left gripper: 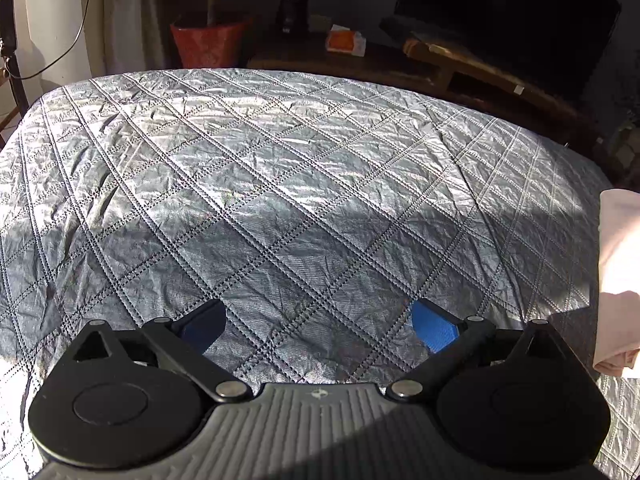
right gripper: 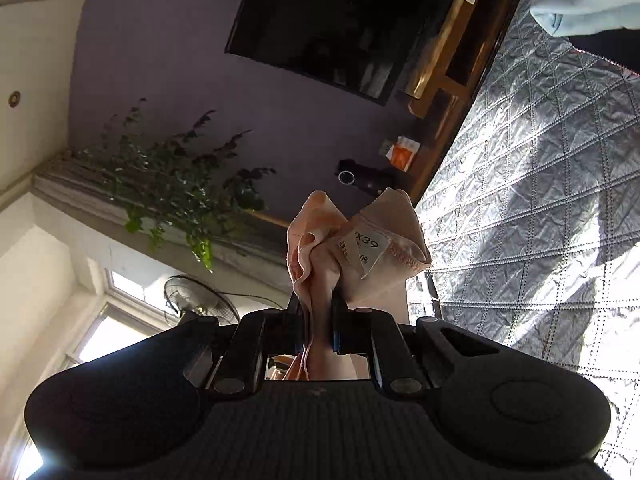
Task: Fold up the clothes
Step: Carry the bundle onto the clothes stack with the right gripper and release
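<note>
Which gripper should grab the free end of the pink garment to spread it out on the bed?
Probably the left. The left gripper is open and empty over the quilt, with the pink garment hanging at its right. The right gripper is clamped on the garment's bunched end.

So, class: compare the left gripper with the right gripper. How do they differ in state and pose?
The left gripper is open, fingers wide apart and holding nothing; the right gripper is shut on a pink garment. The left gripper looks across the quilted bedspread; the right gripper is rolled sideways, facing the wall and TV. Both have blue pads on black fingers.
</note>
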{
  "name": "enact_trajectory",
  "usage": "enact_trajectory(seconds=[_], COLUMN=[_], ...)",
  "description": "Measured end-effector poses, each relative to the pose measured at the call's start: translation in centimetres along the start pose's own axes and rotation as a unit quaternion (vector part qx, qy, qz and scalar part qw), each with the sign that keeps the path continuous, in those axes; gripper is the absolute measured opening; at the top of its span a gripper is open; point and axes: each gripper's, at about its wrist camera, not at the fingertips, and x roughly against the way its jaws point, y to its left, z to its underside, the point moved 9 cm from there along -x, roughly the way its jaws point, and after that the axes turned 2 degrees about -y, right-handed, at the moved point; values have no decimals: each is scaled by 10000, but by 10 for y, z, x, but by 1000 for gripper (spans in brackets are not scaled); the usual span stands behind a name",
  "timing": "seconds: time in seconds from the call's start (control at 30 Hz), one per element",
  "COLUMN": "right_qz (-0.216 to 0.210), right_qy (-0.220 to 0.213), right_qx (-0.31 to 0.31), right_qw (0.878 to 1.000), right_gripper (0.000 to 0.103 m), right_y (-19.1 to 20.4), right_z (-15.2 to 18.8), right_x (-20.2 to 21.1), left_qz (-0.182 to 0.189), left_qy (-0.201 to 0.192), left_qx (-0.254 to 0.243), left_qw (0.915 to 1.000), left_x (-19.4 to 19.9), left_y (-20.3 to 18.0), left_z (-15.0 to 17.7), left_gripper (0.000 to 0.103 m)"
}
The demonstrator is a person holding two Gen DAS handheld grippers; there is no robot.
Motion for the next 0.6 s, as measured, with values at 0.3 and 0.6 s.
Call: enact_trajectory(seconds=[0.3, 0.6], right_qz=[743, 3043], right_qy=[-2607, -2560], right_qx=[-937, 117], right_qw=[9580, 9175], right_gripper=[16, 51], right_y=[-89, -134], right_z=[-176, -187], right_x=[98, 131], left_qz=[20, 36], left_qy=[60, 33], left_qx=[-392, -695], left_qw=[9992, 9976], left_x=[-6, -5], left_y=[-18, -35], left_z=[9, 13], left_gripper=[98, 97])
